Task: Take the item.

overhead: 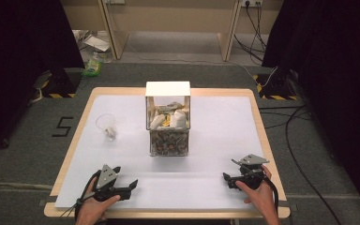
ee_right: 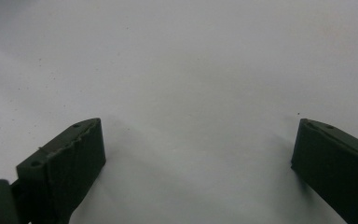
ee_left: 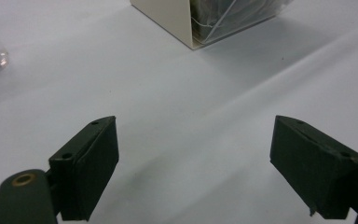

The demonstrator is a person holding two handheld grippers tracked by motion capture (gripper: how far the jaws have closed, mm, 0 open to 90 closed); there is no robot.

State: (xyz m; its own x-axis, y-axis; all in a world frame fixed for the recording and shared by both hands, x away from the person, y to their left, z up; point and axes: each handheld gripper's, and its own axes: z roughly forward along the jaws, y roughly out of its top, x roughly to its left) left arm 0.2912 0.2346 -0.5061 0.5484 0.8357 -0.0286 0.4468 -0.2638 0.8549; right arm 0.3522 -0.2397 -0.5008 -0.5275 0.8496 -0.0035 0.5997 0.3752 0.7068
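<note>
- Left gripper: rests on the white table at 7 o'clock, jaws wide apart, nothing between them.
- Right gripper: rests at 5 o'clock, jaws wide apart, empty.
- Clear box: stands at table centre, white-topped, filled with small items, well apart from both grippers.
- Clear cup: at 9 o'clock of the box.

Grey carpet floor (cables trailing), black curtains, wooden desk legs behind.

1 clear box, 1 plastic cup, 2 grippers.
</note>
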